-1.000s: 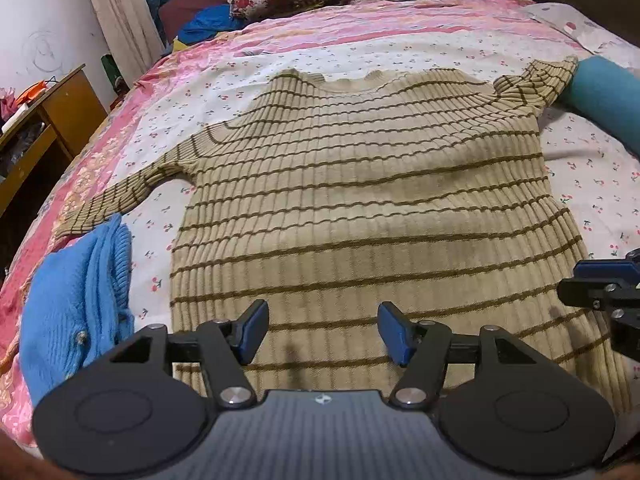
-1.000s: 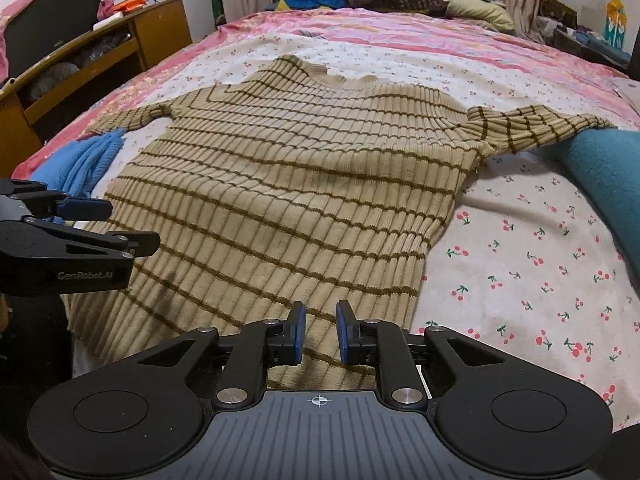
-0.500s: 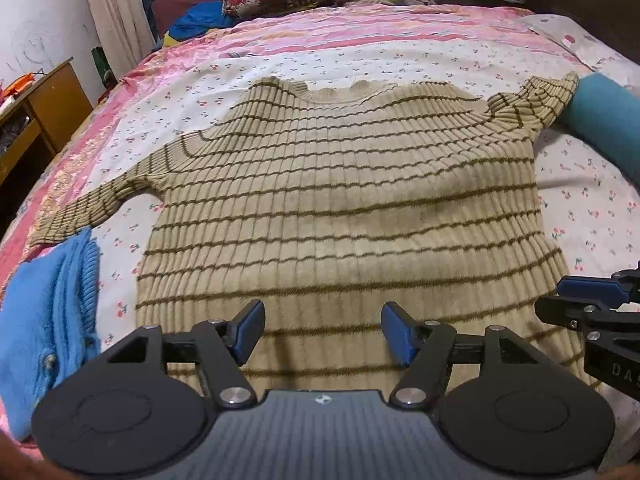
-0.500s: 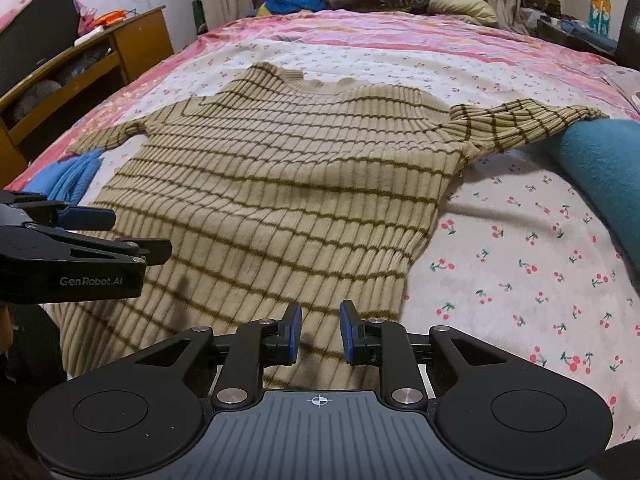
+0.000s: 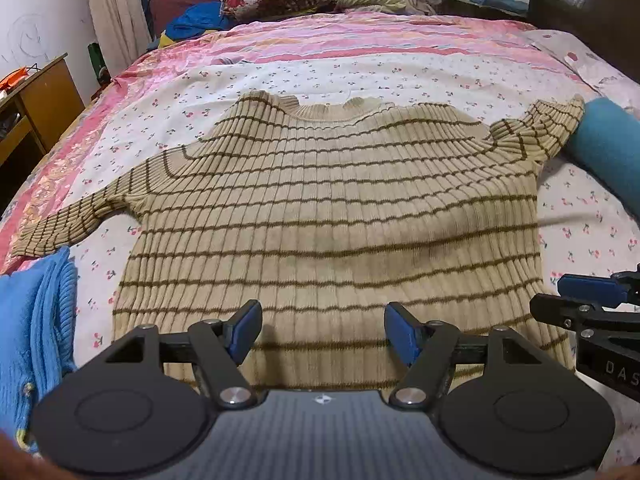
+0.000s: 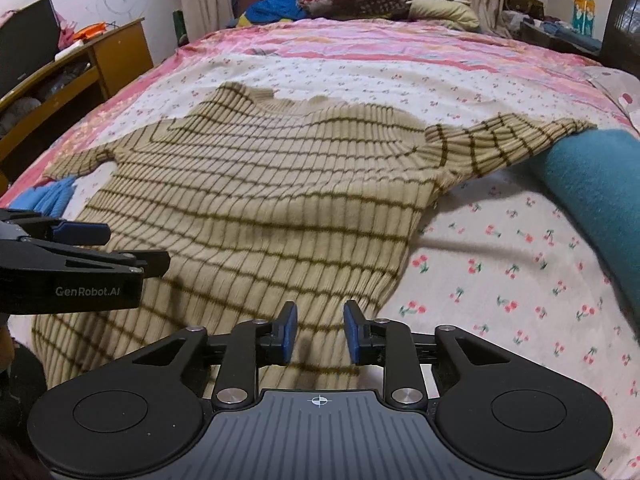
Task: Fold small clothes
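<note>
A beige sweater with brown stripes (image 5: 332,208) lies flat on the bed, front up, both sleeves spread out; it also shows in the right wrist view (image 6: 256,208). My left gripper (image 5: 322,332) is open and empty above the sweater's bottom hem, near its middle. My right gripper (image 6: 318,332) is partly open and empty above the hem's right corner. Each gripper shows at the edge of the other's view.
A blue knit garment (image 5: 36,328) lies at the left by the sweater's left sleeve. A teal rolled blanket (image 5: 612,156) lies under the right sleeve end. The floral bedsheet (image 6: 500,264) is bare to the right. A wooden desk (image 6: 80,72) stands left of the bed.
Both grippers have pulled back toward the near edge of the bed, so the sweater sits farther away. The right gripper's jaws have opened wider.
</note>
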`<state>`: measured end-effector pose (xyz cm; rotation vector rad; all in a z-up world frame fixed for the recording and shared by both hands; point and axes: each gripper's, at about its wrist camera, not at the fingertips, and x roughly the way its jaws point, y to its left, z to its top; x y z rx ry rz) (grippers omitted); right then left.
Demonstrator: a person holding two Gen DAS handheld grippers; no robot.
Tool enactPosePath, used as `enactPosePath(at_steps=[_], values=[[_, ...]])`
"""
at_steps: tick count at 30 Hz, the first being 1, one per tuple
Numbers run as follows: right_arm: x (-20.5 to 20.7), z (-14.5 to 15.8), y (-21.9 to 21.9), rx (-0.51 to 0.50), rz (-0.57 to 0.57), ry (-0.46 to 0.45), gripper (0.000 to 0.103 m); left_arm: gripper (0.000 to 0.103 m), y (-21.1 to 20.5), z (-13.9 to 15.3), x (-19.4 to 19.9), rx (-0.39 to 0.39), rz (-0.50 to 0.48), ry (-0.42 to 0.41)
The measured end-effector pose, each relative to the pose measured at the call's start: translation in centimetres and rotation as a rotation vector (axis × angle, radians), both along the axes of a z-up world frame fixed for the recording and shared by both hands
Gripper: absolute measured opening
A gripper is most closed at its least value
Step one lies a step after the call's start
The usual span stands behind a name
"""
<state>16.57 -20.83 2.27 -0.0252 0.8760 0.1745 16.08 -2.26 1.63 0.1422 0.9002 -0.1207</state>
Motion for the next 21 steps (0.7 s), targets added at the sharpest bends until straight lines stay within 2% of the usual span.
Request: enactPosePath(at_steps=[21], values=[[4.5,0.2,-2.9,-0.008,-0.06,-0.04,0.028,0.074,-2.1,-0.6,4.8,-0.036,0.007,-0.012]])
